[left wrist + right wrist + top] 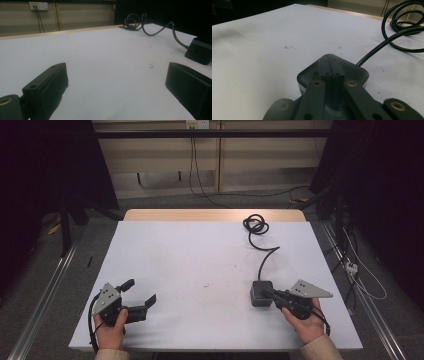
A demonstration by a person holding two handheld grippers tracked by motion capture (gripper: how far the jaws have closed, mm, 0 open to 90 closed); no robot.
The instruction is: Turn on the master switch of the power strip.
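Dark grey square power adapter (261,293) lying flat on the white table (190,265), near its right front; its black cable (263,251) runs rearward into a loose coil.

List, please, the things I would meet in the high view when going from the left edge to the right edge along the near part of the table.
Left gripper, fingers spread wide over the white table → small dark square power box with a black cable → right gripper, held by the person's right hand.
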